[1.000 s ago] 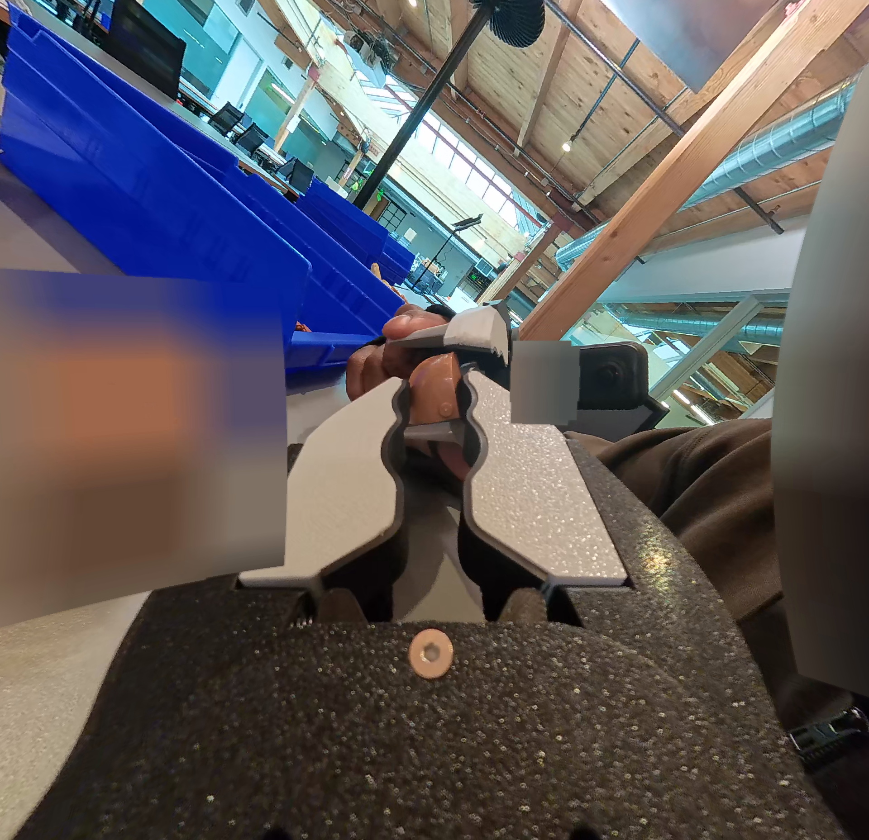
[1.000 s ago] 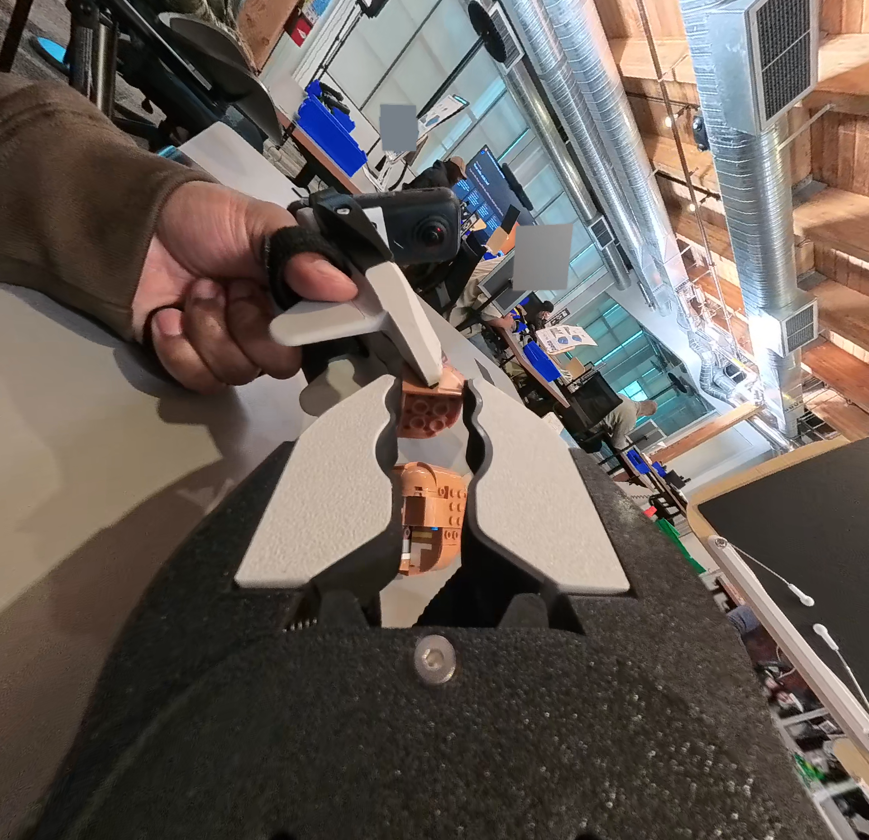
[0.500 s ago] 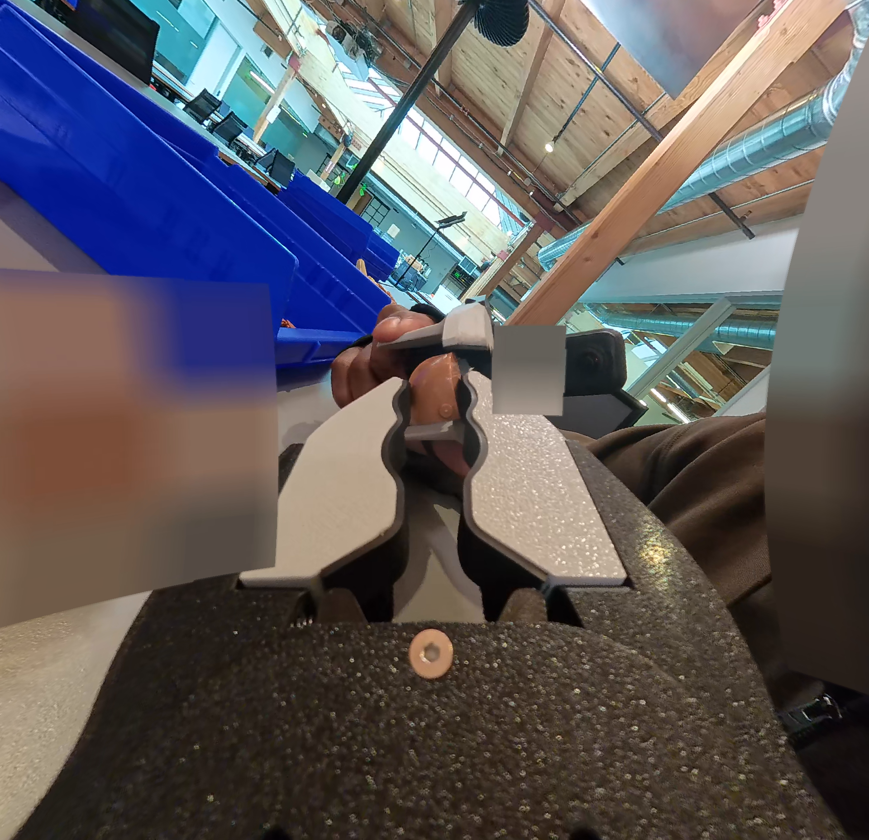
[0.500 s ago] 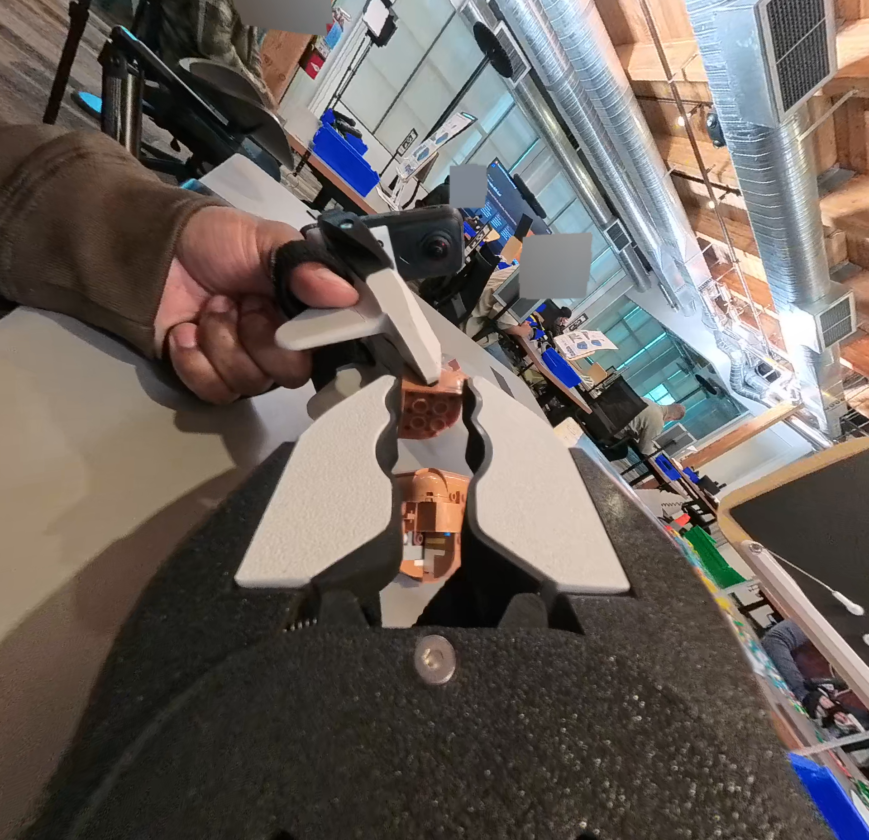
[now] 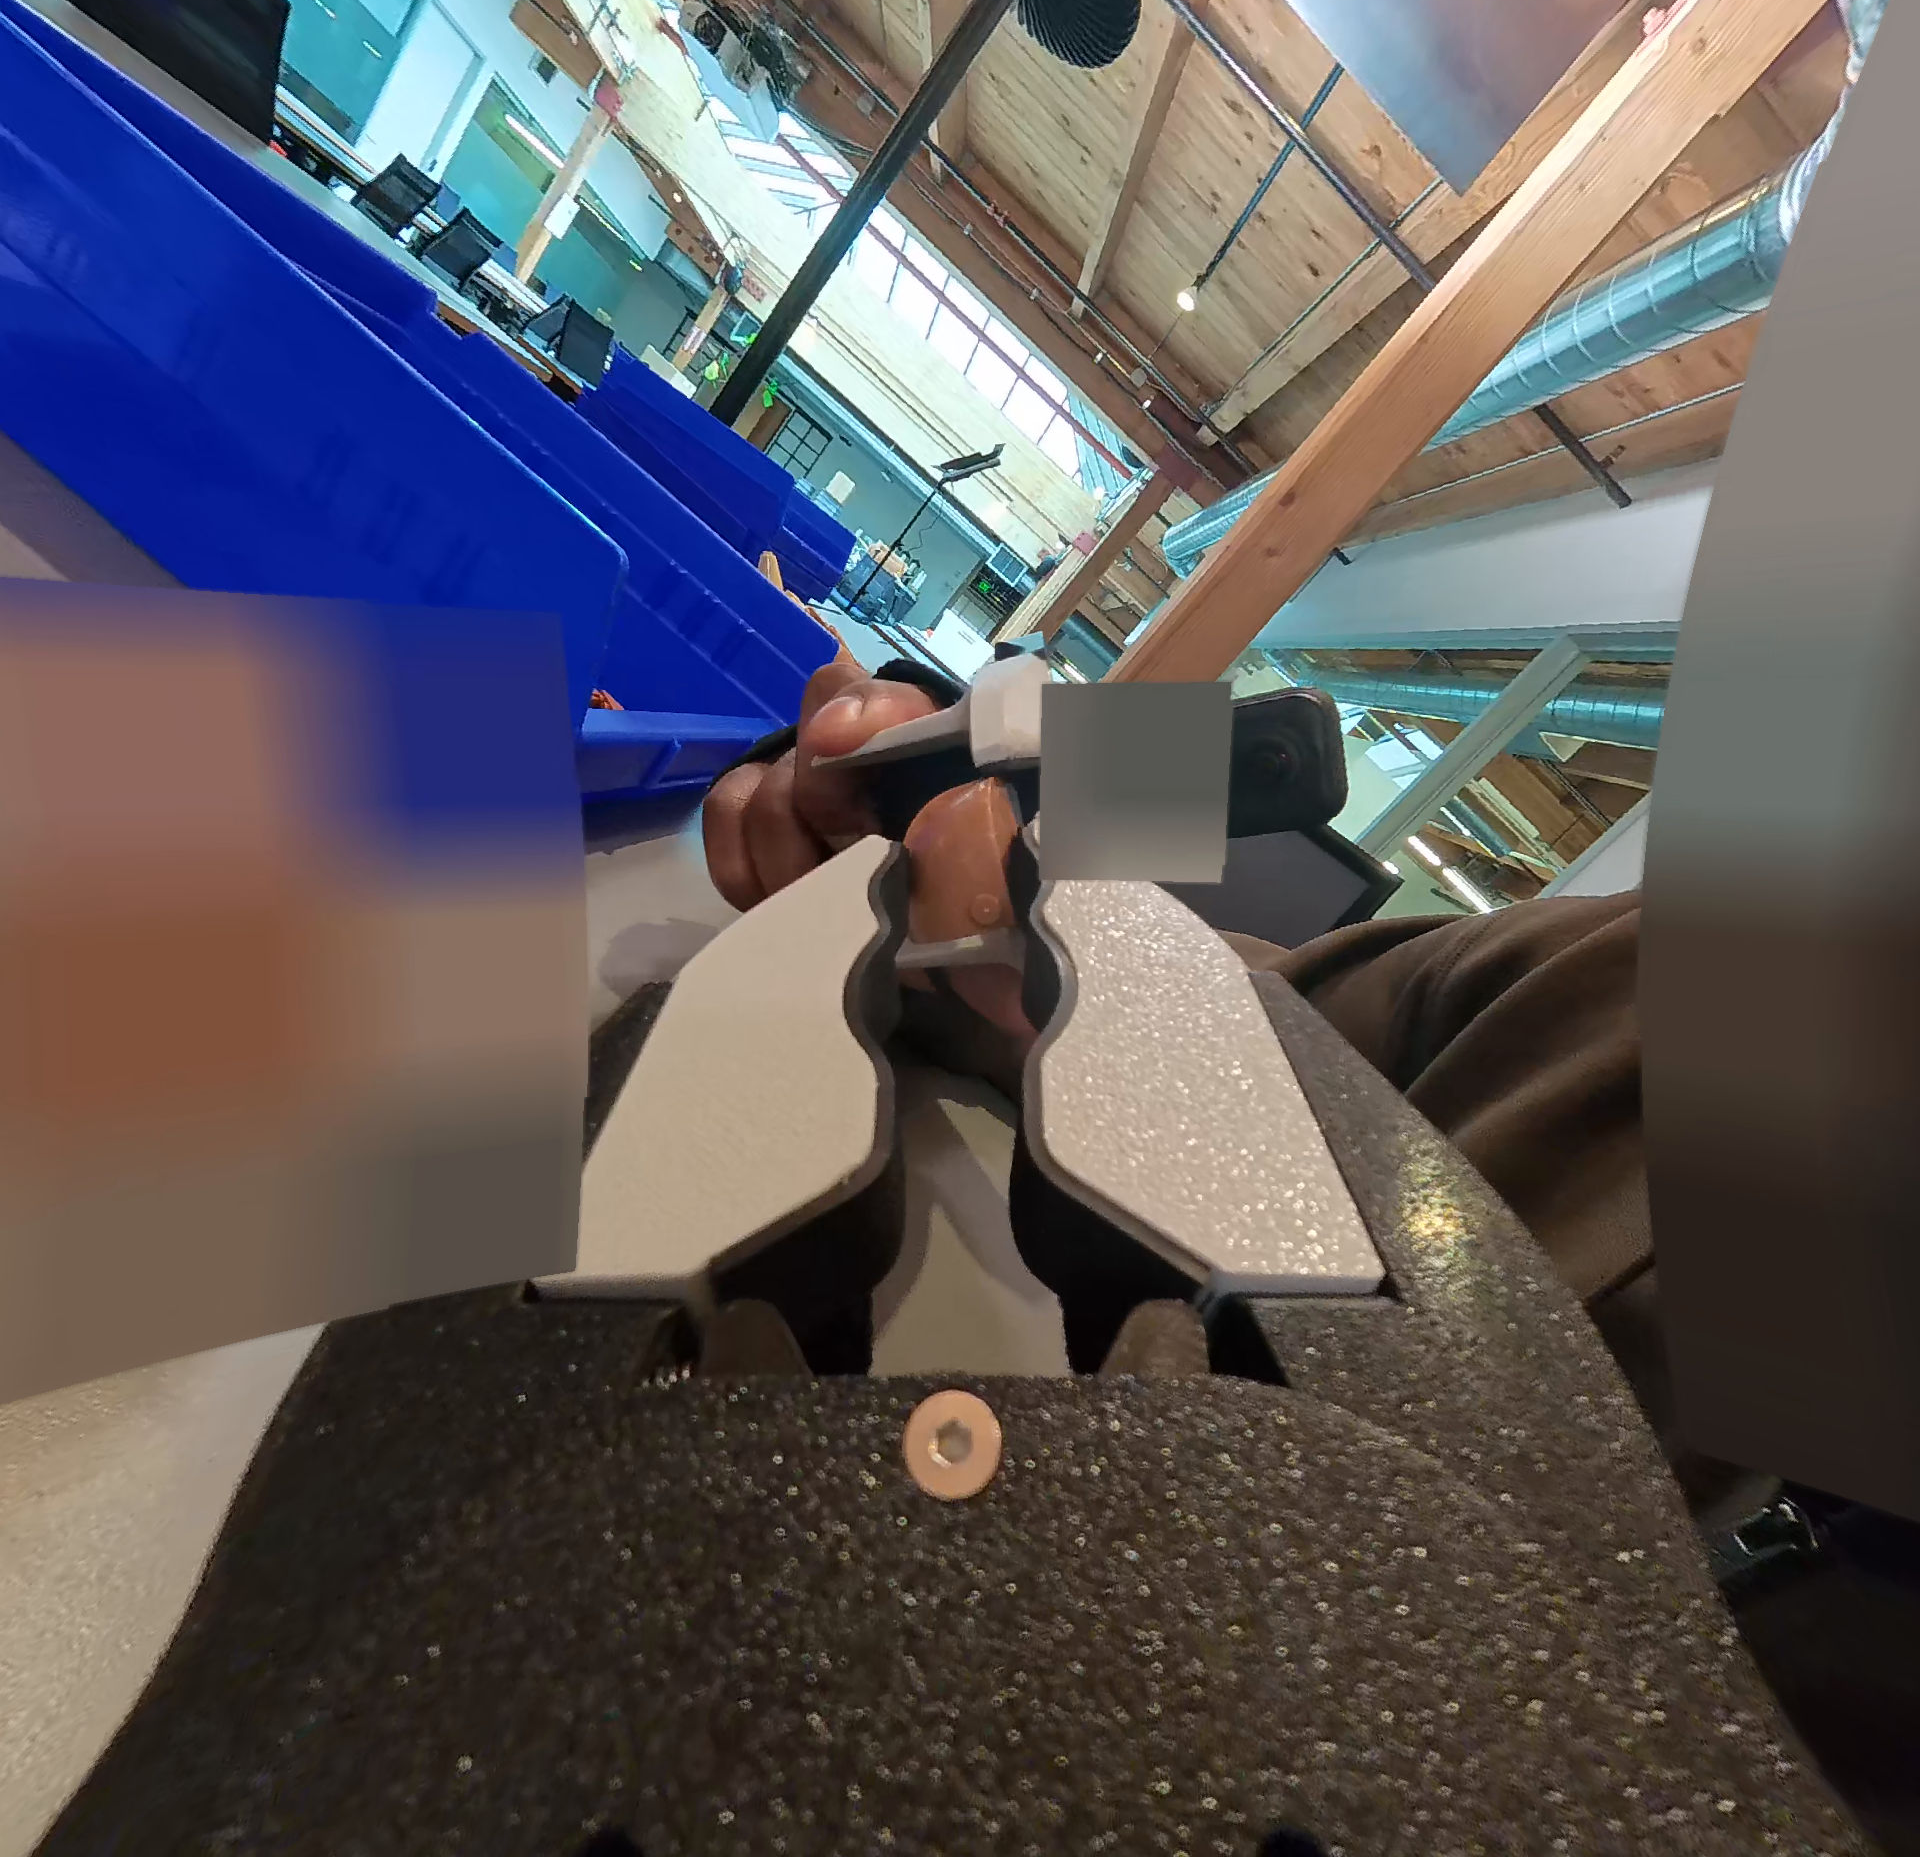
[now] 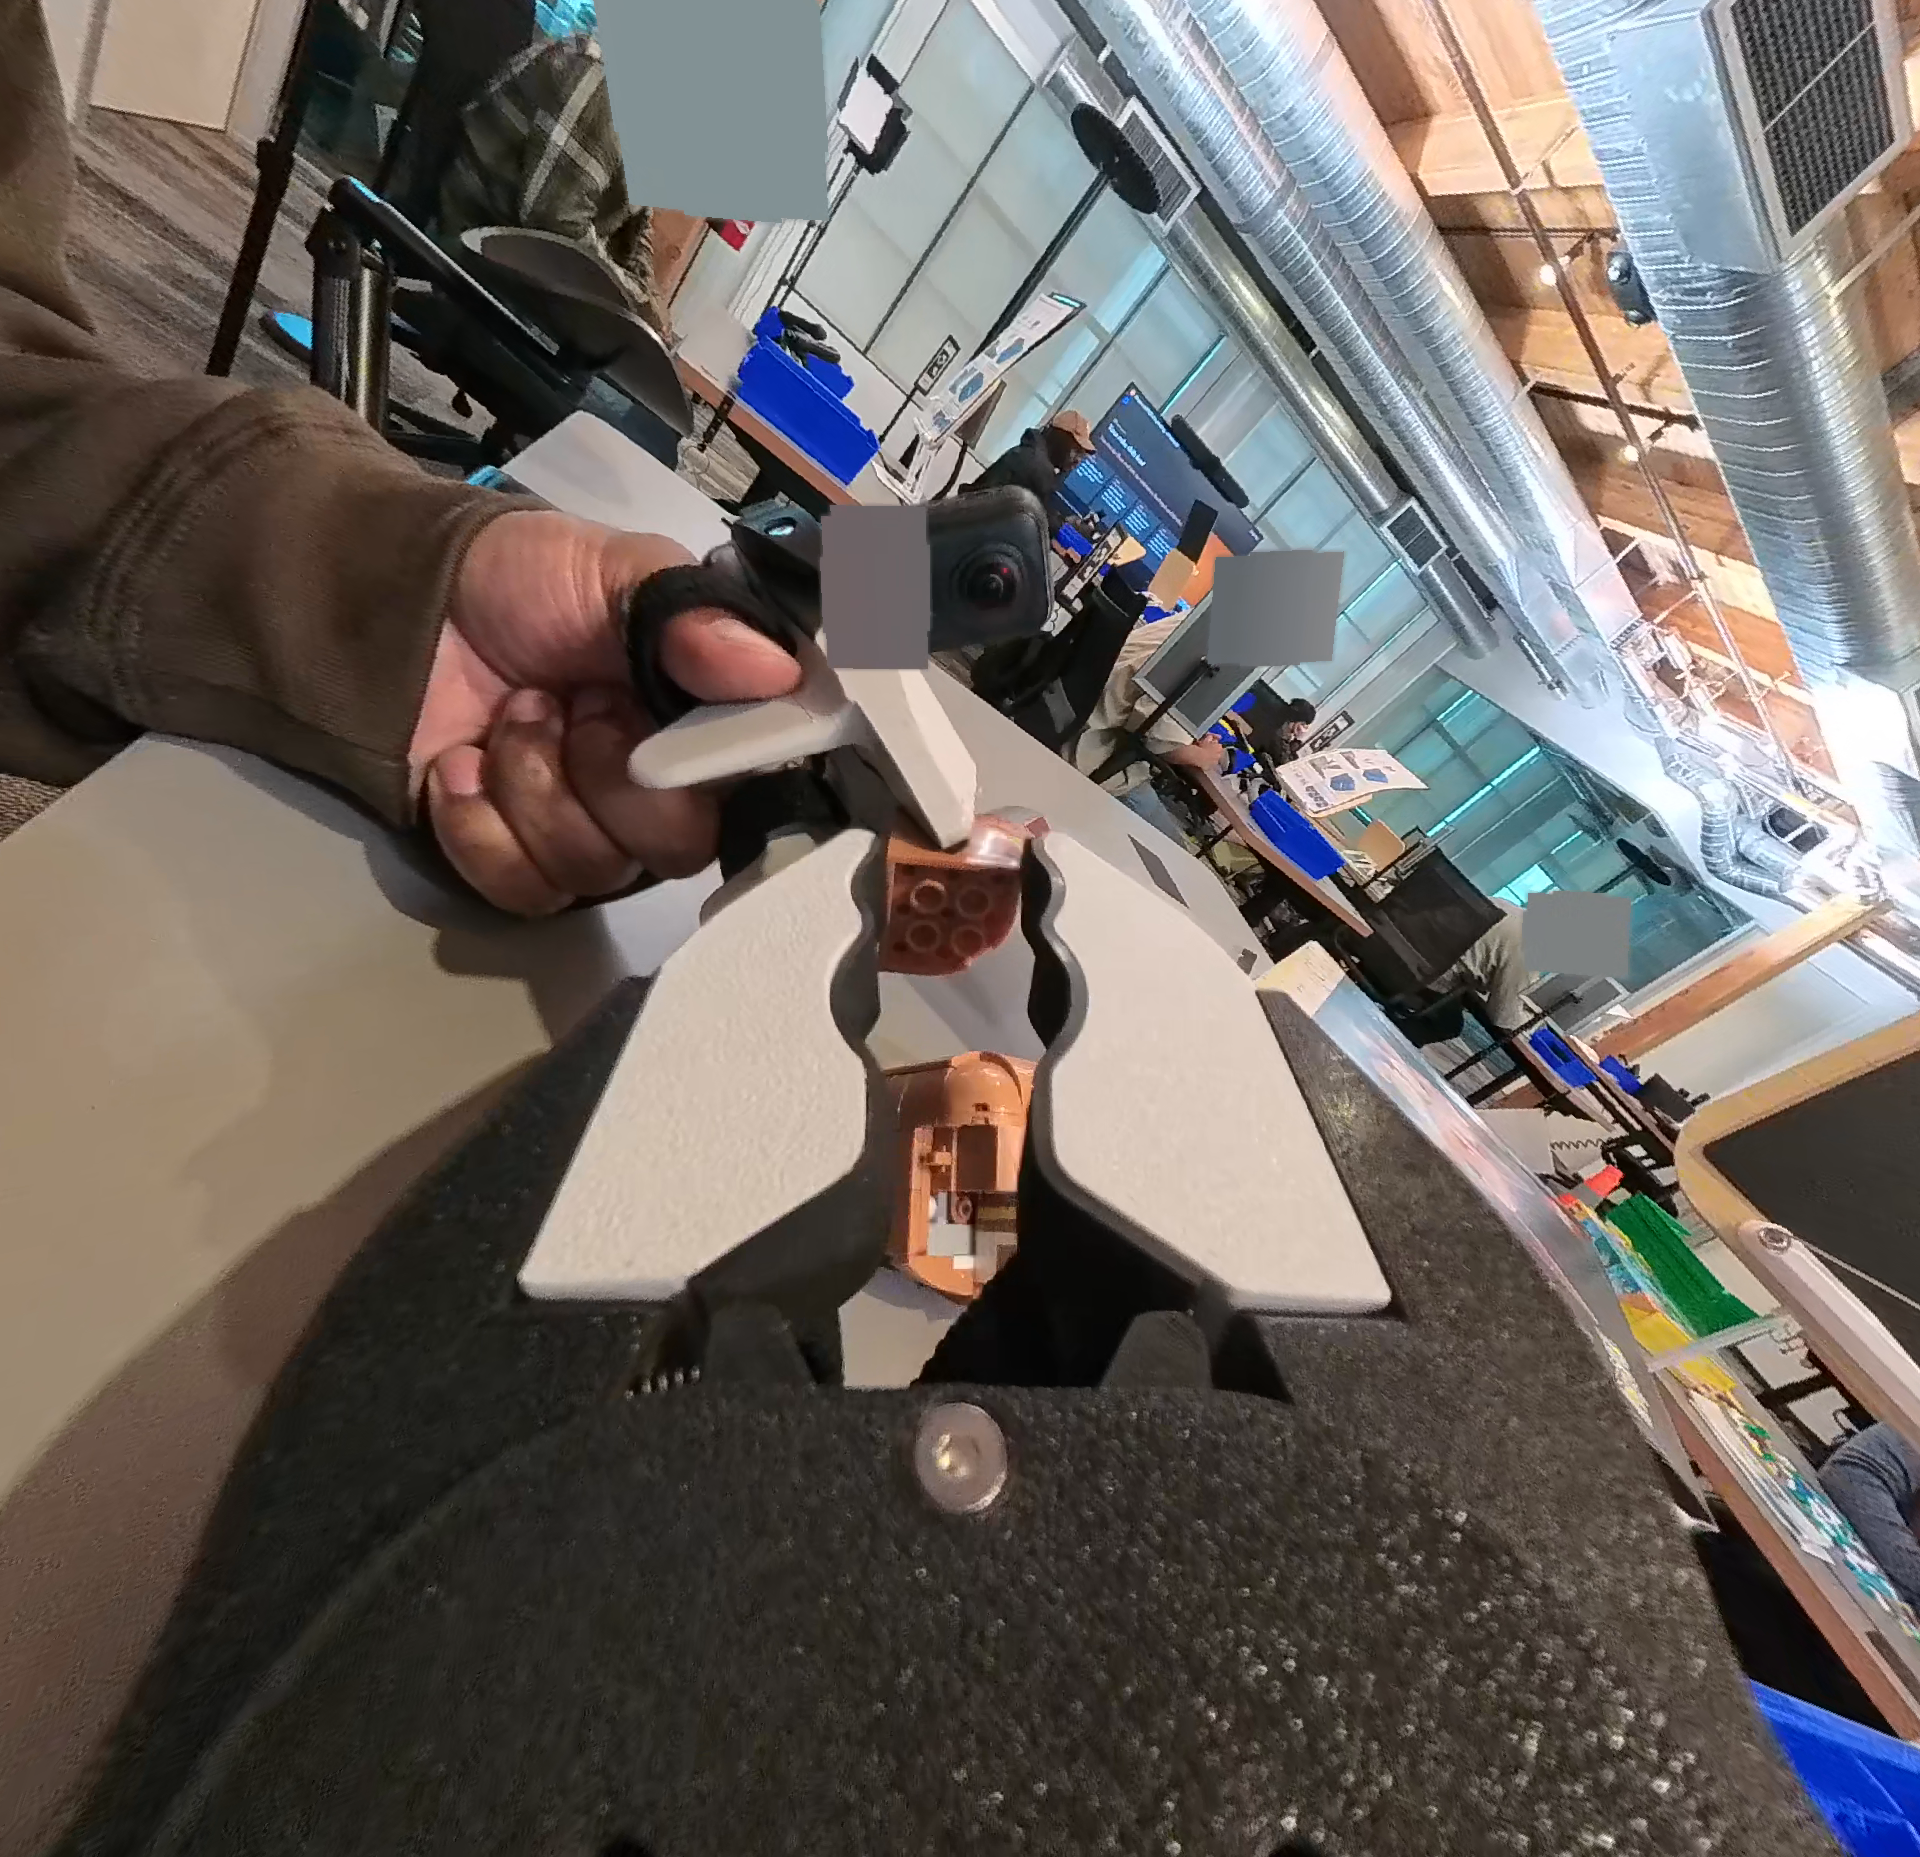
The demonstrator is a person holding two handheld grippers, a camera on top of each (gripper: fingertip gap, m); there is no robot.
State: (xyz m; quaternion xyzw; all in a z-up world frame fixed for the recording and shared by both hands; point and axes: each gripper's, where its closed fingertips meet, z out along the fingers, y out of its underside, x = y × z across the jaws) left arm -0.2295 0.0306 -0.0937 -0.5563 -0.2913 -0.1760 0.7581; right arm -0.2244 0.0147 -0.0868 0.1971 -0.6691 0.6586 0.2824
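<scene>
- The left gripper (image 5: 961,862) had its jaws pinched on a small brown toy brick (image 5: 956,877), right at the fingertips.
- The right gripper (image 6: 951,851) was closed on that same brown toy brick (image 6: 940,919) from the opposite side, with the round tubes of the underside facing its camera. So both tools were clamped on one piece, held up off the grey table (image 6: 260,976).
- One grey finger (image 6: 904,758) of the left gripper came down onto the brick's top edge, and the person's hand (image 6: 561,727) was wrapped around that tool's handle.
- A bigger tan brick assembly (image 6: 961,1173) sat lower down, seen through the gap between the right gripper's fingers. It looked like it was resting on the table, apart from the held brick, but I couldn't tell for sure.
- Containers: a row of blue bins (image 5: 312,405) ran along the table to the left. Their walls hid nearly everything inside. Only a scrap of something orange (image 5: 603,701) peeked over one rim.
</scene>
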